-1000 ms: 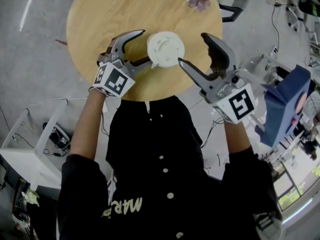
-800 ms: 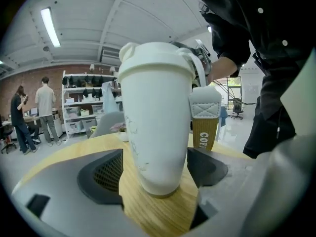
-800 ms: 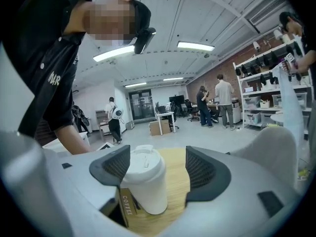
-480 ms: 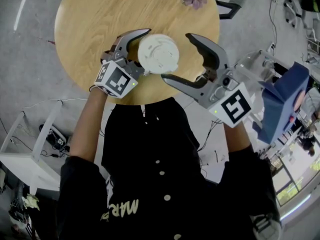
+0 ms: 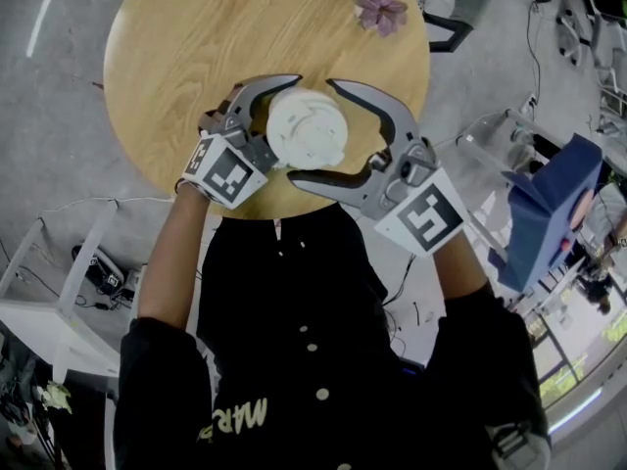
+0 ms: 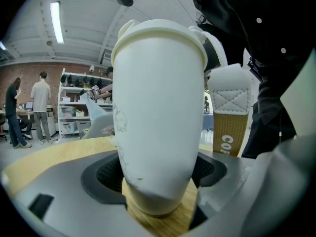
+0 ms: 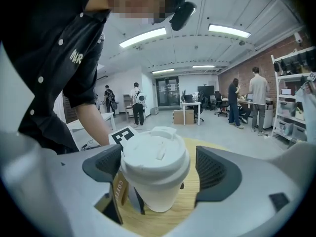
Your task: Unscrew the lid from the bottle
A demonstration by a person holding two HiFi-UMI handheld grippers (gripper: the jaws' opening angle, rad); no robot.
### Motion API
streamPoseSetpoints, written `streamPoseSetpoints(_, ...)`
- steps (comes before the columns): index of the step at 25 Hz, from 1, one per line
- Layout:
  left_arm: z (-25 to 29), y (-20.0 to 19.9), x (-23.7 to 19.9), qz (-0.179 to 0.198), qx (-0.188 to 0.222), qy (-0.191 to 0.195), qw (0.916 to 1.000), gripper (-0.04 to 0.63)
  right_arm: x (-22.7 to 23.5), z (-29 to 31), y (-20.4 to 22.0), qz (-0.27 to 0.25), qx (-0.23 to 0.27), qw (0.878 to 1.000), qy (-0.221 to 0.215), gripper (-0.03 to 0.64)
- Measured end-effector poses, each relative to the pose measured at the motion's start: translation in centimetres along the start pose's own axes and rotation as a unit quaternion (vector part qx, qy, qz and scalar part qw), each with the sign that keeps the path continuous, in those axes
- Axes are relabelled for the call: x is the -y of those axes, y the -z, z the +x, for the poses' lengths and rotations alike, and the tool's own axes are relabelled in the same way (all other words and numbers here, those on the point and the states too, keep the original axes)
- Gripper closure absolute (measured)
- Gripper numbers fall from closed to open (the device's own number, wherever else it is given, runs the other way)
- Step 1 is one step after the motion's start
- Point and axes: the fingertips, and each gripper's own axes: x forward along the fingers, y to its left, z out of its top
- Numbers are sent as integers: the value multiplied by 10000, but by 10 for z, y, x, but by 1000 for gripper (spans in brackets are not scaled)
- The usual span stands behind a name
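A white bottle with a white lid stands upright near the front edge of the round wooden table. My left gripper is shut on the bottle's lower body, one pad on each side. My right gripper comes in from the right, level with the lid. Its jaws are opening and stand around the lid, with a gap at the right pad. A brown tab with printed letters hangs at the bottle's side.
A purple flower lies at the table's far right. The table's front edge is just under my grippers. A blue box stands off the table to the right, a white shelf to the left. People stand far off in the room.
My right gripper has swung left from beside the bottle until its jaws stand around the lid, and they have spread wider. The left gripper has kept its hold on the bottle.
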Motion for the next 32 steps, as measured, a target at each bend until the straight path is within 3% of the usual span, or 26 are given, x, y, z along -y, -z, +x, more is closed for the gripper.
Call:
streamPoseSetpoints(2, 0, 0, 0, -1, -12, -5, 10000, 218, -4, 1, 12, -46, -97, 9999, -74, 172)
streamPoseSetpoints(5, 0, 1, -1, 17, -15, -30, 10000, 219, -1, 9, -3, -224, 55, 9993, -299, 175)
streamPoseSetpoints(8, 0, 0, 1, 70, -45, 53, 10000, 219, -5, 7, -3, -468, 149, 9949, -879, 175)
streamPoseSetpoints(13, 0, -3, 5, 181, -67, 346, 9992, 219, -14, 0, -3, -974, 113, 9635, -2493, 174)
streamPoseSetpoints(16, -2, -1, 6, 172, -81, 353, 9992, 219, -17, 3, -3, -1044, 65, 9558, -2747, 173)
streamPoseSetpoints(19, -2, 0, 7, 188, -99, 410, 9989, 219, -17, 4, -2, -885, -7, 9616, -2600, 172)
streamPoseSetpoints(22, -2, -1, 6, 202, -93, 431, 9988, 219, -15, -2, -5, -388, -70, 9714, -2342, 117)
streamPoseSetpoints(24, -1, 2, 5, 185, -112, 425, 9989, 219, -7, -5, -9, -6, 43, 9846, -1749, 110)
streamPoseSetpoints(26, 0, 2, 6, 165, -105, 427, 9989, 219, 7, -4, -8, 484, 122, 9954, -813, 102)
streamPoseSetpoints(29, -2, 1, 6, 160, -99, 419, 9989, 219, 8, -1, -3, 1361, 188, 9904, 164, 84)
streamPoseSetpoints(32, -2, 0, 6, 166, -104, 422, 9989, 219, 5, 2, -4, 1477, 286, 9860, 724, 84)
